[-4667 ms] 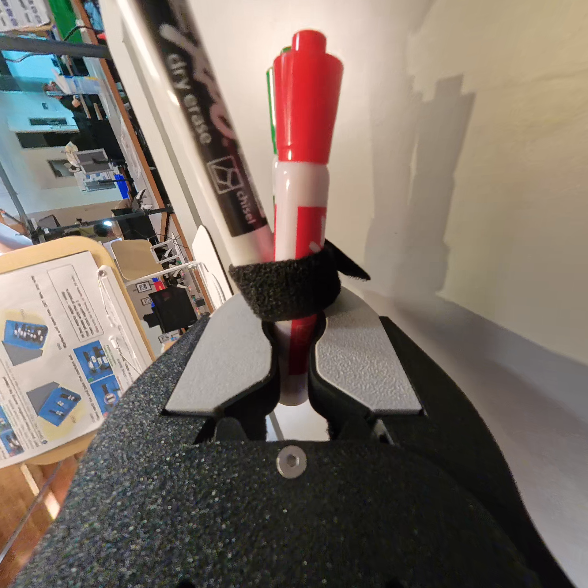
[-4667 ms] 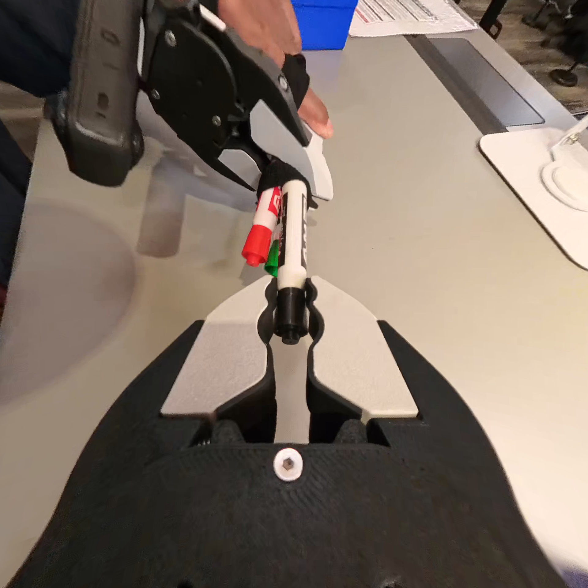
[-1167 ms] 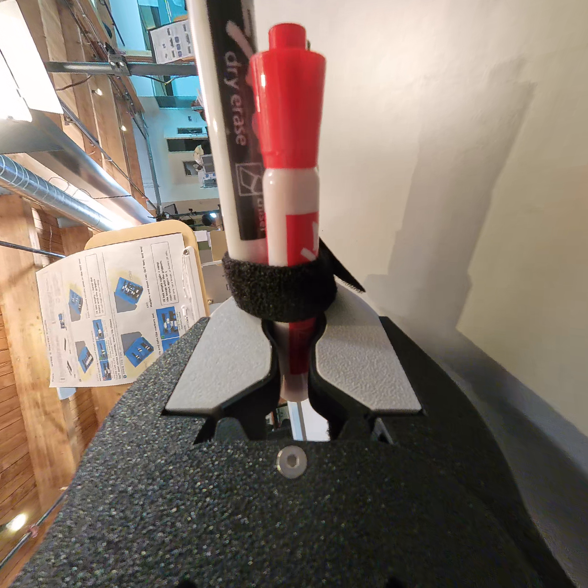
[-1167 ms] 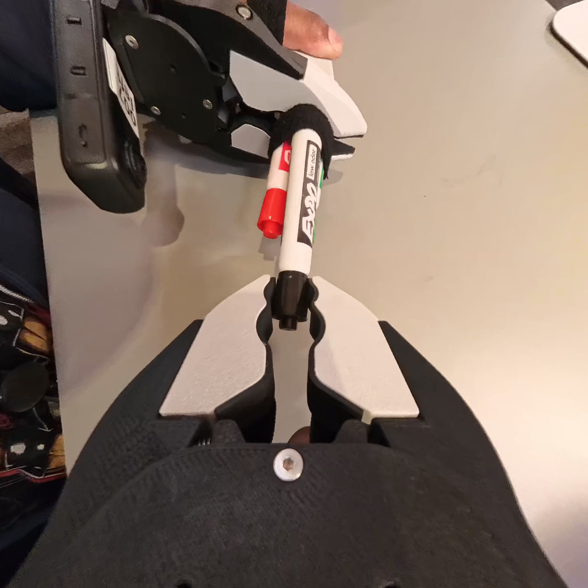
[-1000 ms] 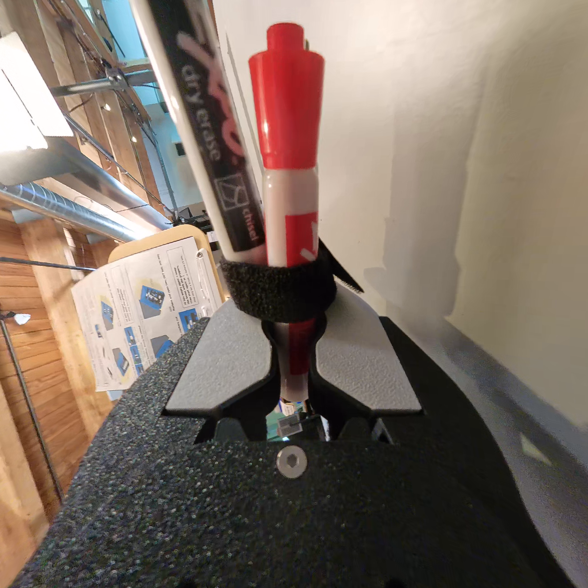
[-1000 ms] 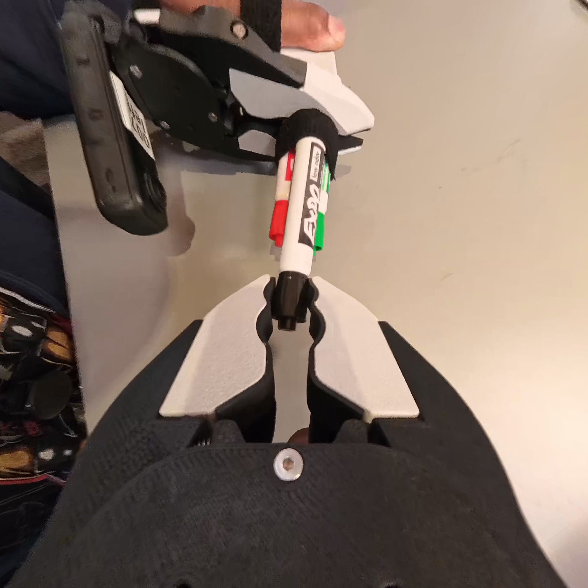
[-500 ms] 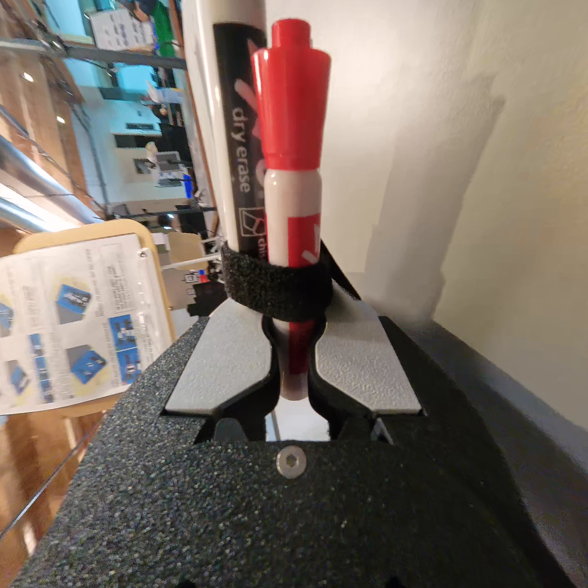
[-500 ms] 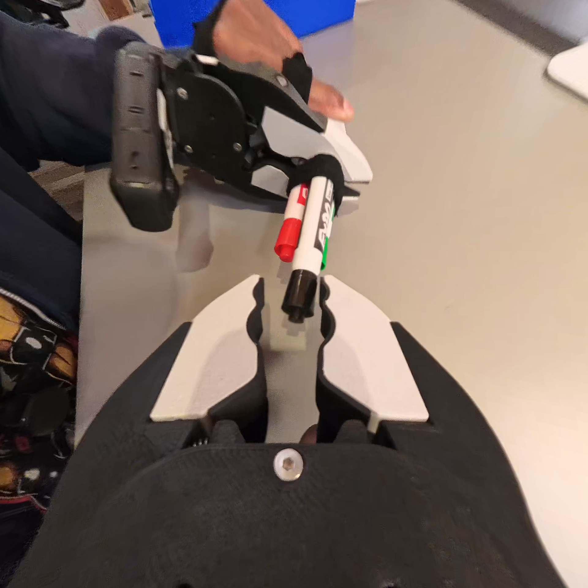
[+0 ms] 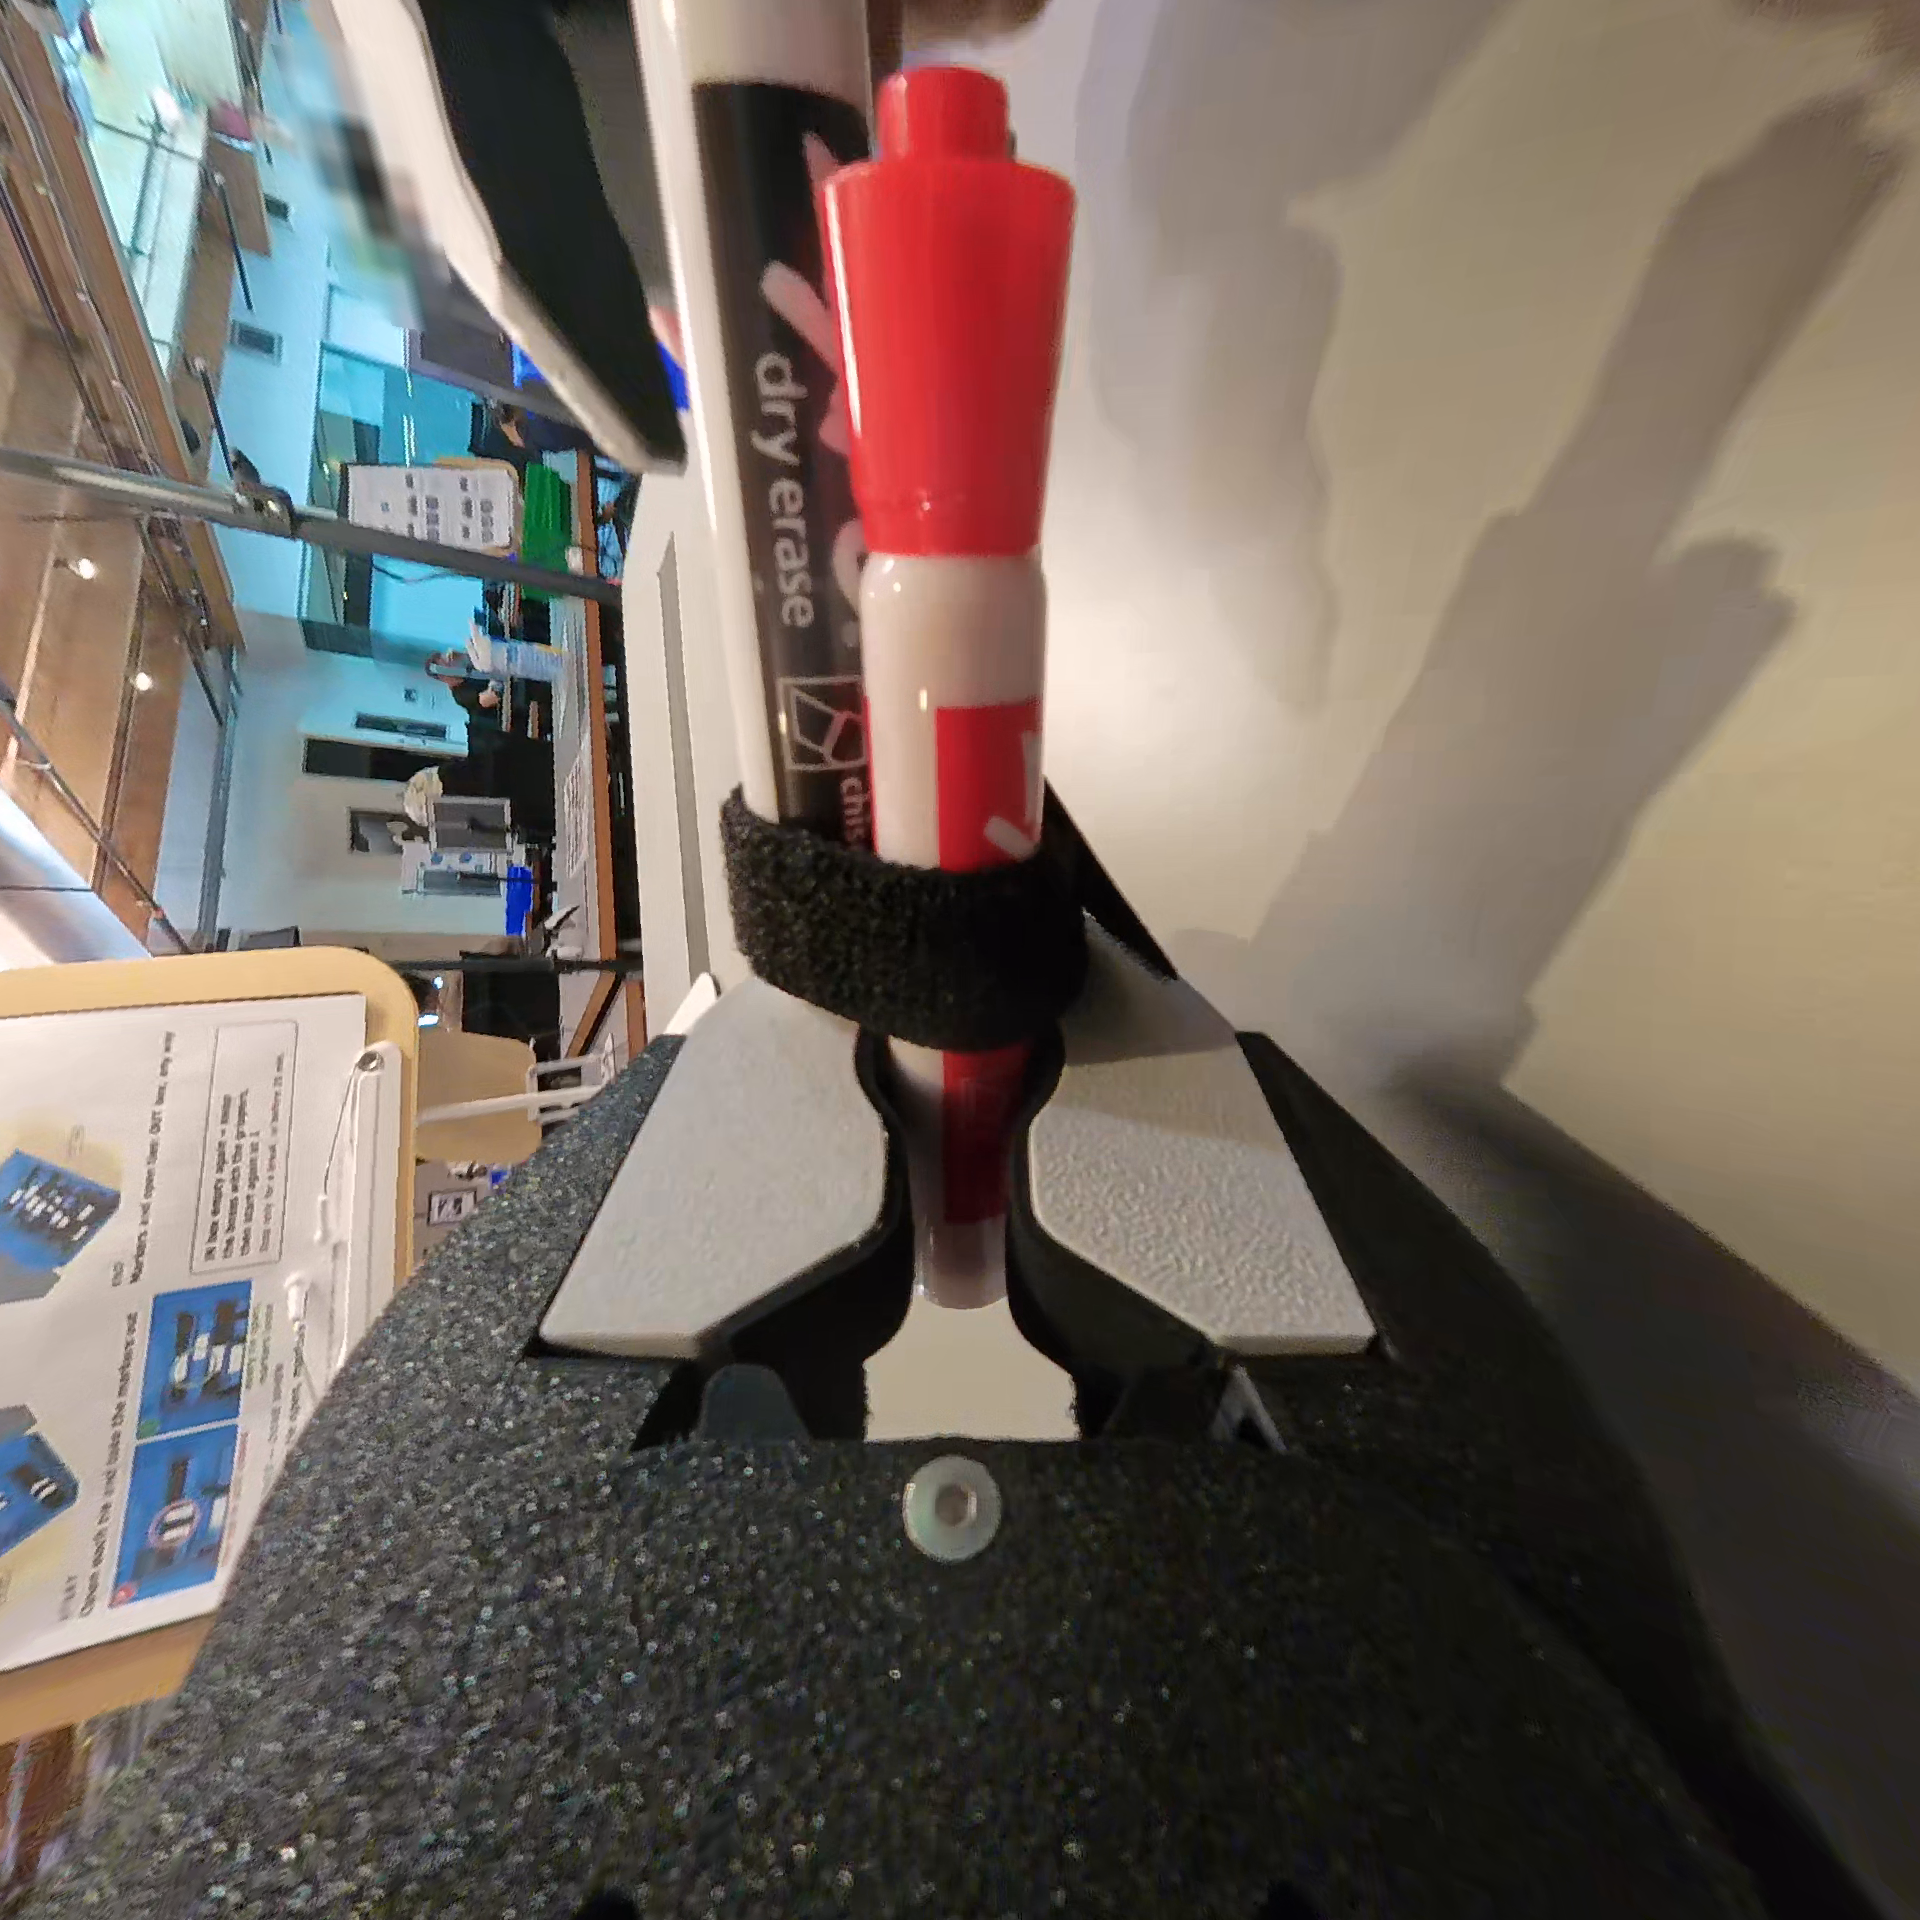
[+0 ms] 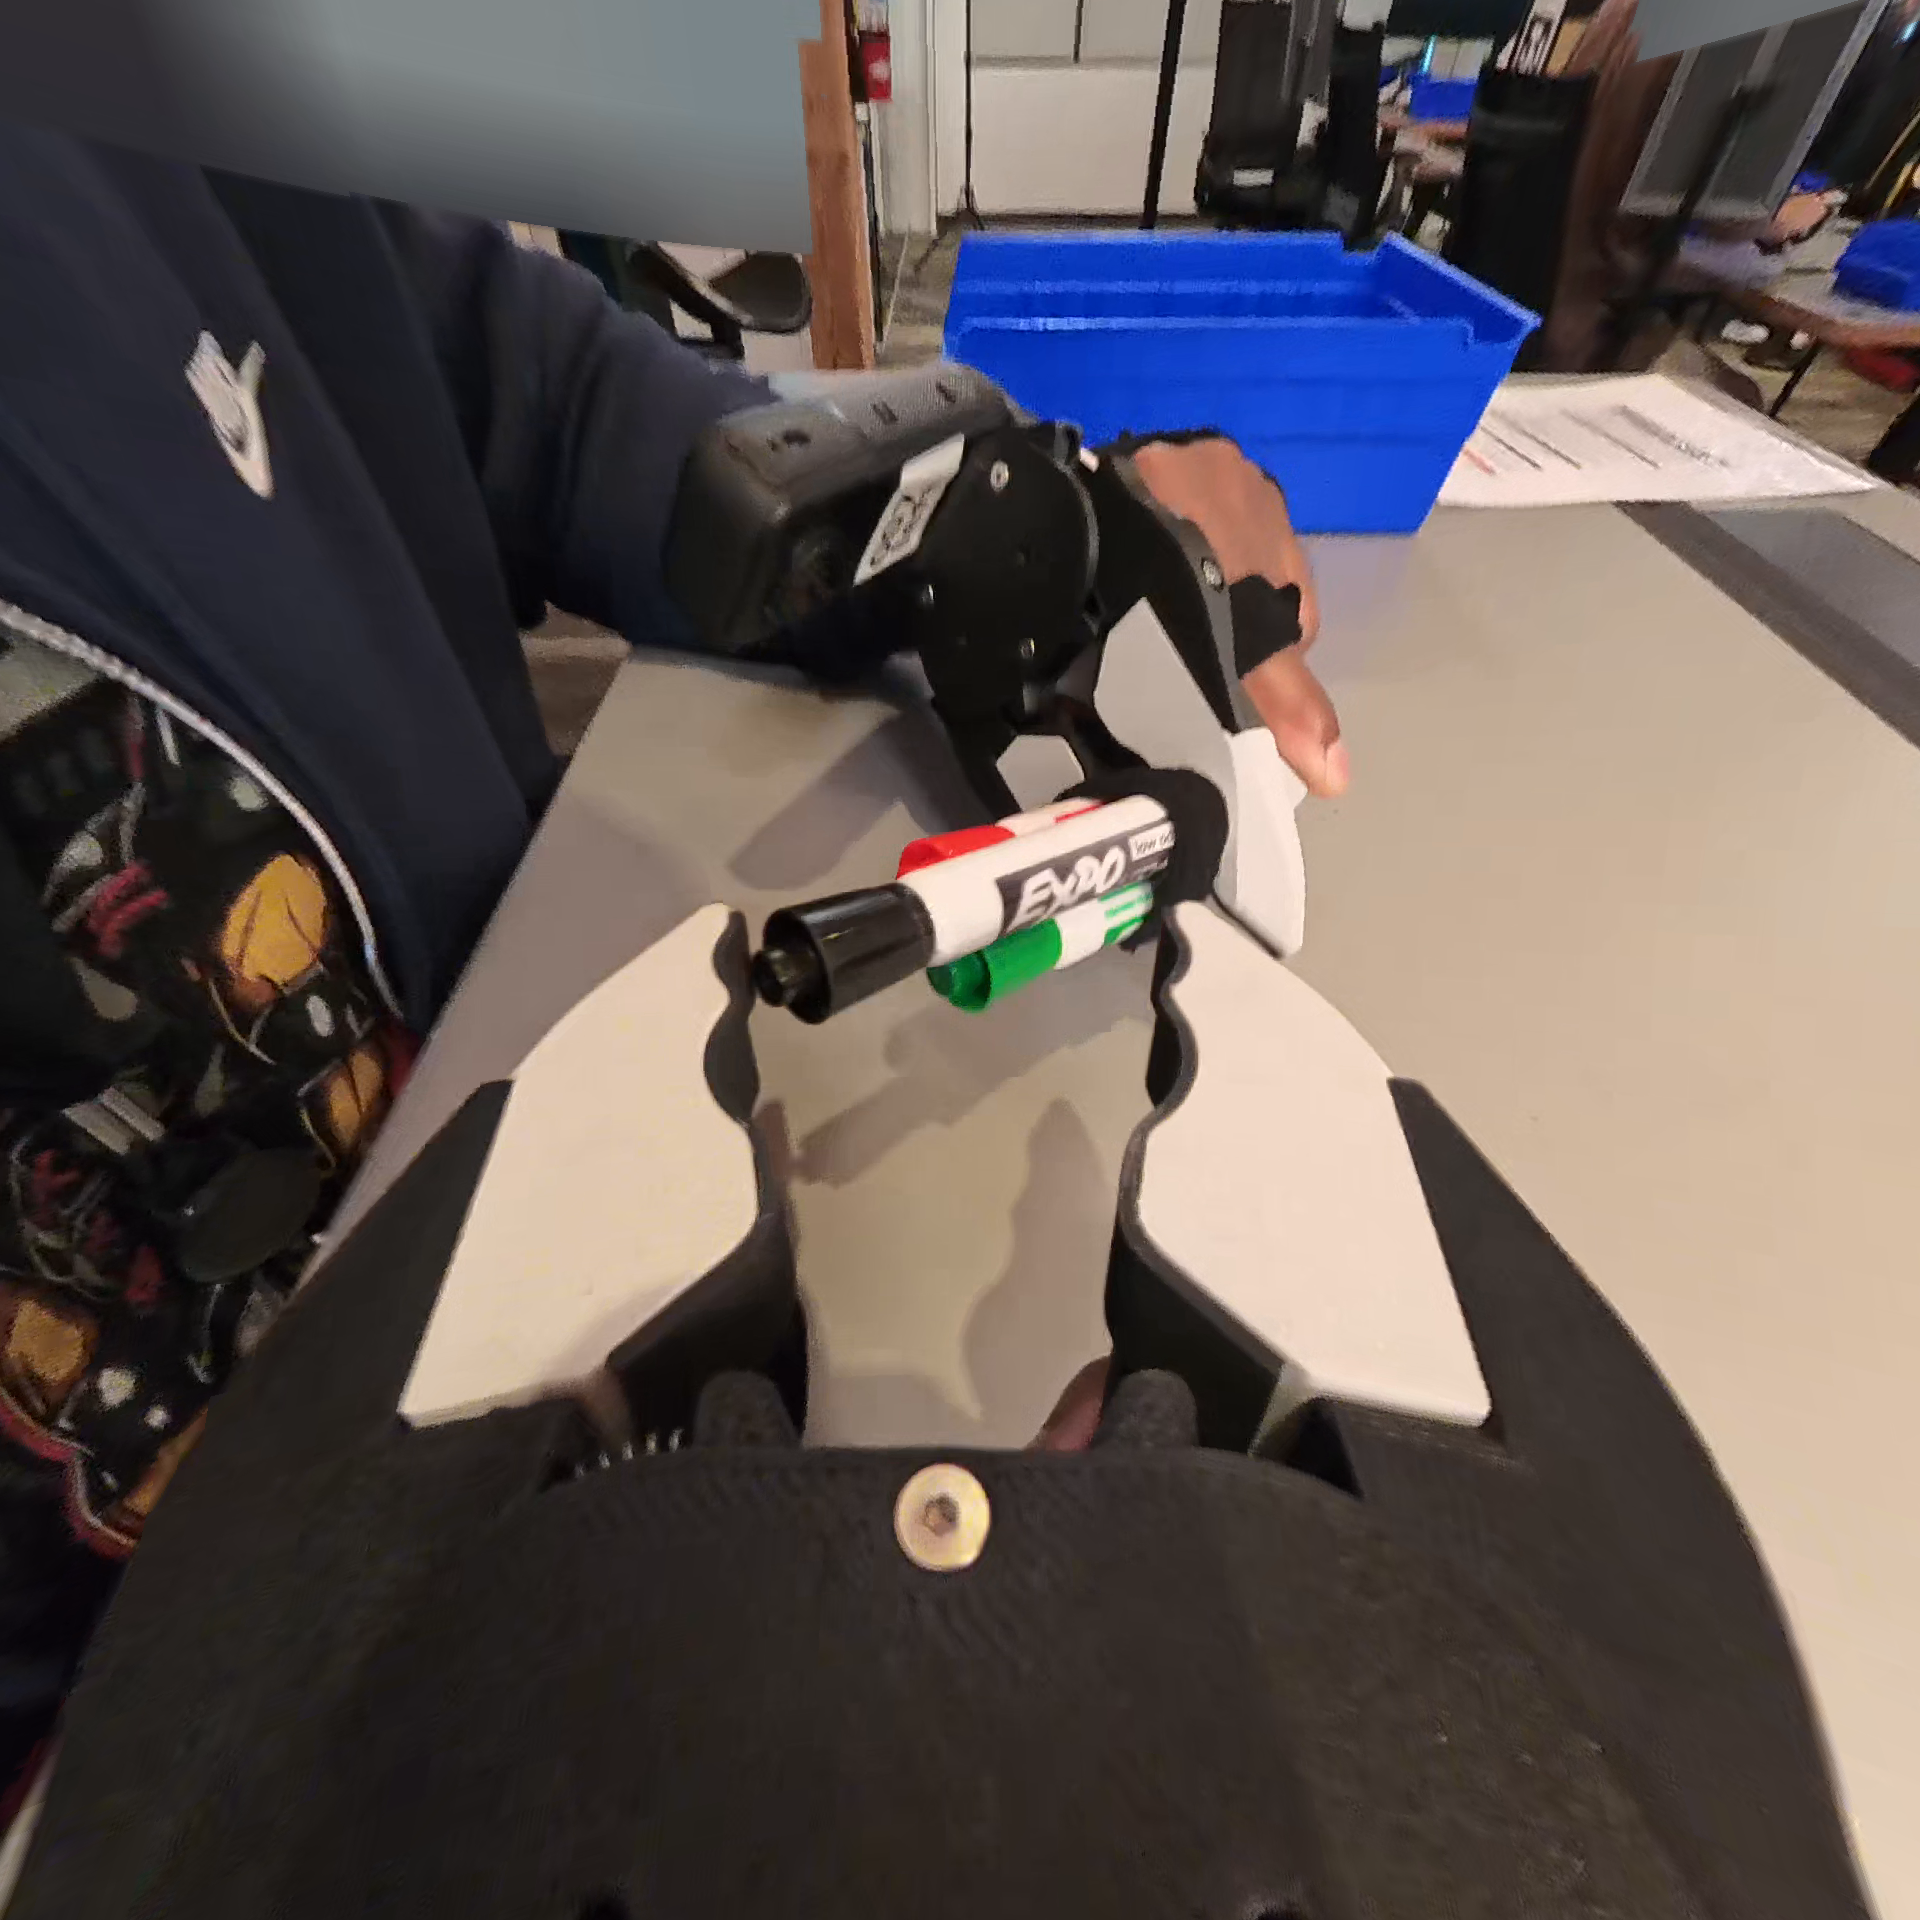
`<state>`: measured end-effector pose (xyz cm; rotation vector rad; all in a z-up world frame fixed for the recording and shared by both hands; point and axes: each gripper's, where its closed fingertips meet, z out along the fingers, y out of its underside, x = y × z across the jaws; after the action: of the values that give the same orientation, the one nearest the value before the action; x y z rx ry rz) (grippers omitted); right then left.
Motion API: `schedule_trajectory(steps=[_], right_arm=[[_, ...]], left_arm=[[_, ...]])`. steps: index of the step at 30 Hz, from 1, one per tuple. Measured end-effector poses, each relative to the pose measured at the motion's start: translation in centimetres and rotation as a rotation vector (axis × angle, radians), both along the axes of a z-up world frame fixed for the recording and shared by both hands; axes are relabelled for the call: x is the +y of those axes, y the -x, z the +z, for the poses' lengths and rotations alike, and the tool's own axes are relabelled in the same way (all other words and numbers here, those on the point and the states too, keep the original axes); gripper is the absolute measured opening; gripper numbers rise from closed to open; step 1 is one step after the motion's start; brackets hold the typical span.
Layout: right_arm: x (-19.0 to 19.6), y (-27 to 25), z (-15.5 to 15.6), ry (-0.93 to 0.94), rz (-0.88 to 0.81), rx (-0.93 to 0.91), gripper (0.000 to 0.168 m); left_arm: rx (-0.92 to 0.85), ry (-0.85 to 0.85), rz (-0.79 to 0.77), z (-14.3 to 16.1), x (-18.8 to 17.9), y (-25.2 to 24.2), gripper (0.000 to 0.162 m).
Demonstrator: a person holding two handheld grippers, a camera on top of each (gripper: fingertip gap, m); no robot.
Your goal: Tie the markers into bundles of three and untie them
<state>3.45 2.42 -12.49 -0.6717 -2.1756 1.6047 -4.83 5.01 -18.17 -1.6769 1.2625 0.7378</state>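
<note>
Your left hand (image 10: 1236,582) reaches in from the left over the grey worktop (image 10: 1610,935), palm down, wrapped around the left tool (image 9: 961,1122) with one finger stretched along its upper white finger (image 10: 1262,831). That tool is clamped on the tail end of the red marker (image 9: 951,520), and through it carries the whole bundle — red, black marker (image 10: 935,914) and green marker (image 10: 1023,956) — held together by a black hook-and-loop strap (image 9: 904,935) sitting just ahead of the tips. From the right wrist view the bundle lies roughly level above the worktop, caps pointing toward your body.

Your right tool (image 10: 951,987) faces it with the jaws spread wide and nothing between them; the black cap sits just beside the tip of its left finger, though I cannot tell whether they touch.

The marker barrels carry printed brand labels, and a printed instruction sheet (image 9: 156,1299) on a clipboard shows in the left wrist view.

A blue plastic bin (image 10: 1226,353) stands at the far edge of the worktop — what it holds is hidden from here. A laminated sheet (image 10: 1642,442) lies just to its right.
</note>
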Motion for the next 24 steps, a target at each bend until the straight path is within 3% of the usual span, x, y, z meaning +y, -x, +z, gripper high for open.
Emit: schedule_trajectory(steps=[4, 9, 12, 14, 20, 24], right_arm=[[-0.9, -0.5, 0.6, 0.156, 0.052, -0.084, 0.079], [-2.0, -1.1, 0.8, 0.225, 0.102, -0.157, 0.087], [-2.0, -0.6, 1.2, 0.254, 0.078, -0.175, 0.086], [-1.1, 0.1, 1.6, 0.281, 0.024, -0.156, 0.076], [2.3, 2.0, 3.4, 0.292, -0.115, -0.035, 0.077], [3.3, 3.8, 2.9, 0.197, -0.227, 0.009, 0.069]], left_arm=[[-0.033, -0.034, -0.039, 0.5, 0.1, -1.2, 0.015], [-0.029, -0.042, -0.041, 0.9, 0.5, -2.1, 0.015], [-0.072, -0.02, -0.011, 0.8, 0.5, -1.8, 0.015], [-0.138, 0.01, 0.044, 0.4, 0.7, -1.2, 0.015], [-0.572, 0.09, 0.172, 1.4, 1.8, -1.0, 0.015], [-0.997, 0.181, 0.139, 3.0, 2.5, -2.7, 0.014]])
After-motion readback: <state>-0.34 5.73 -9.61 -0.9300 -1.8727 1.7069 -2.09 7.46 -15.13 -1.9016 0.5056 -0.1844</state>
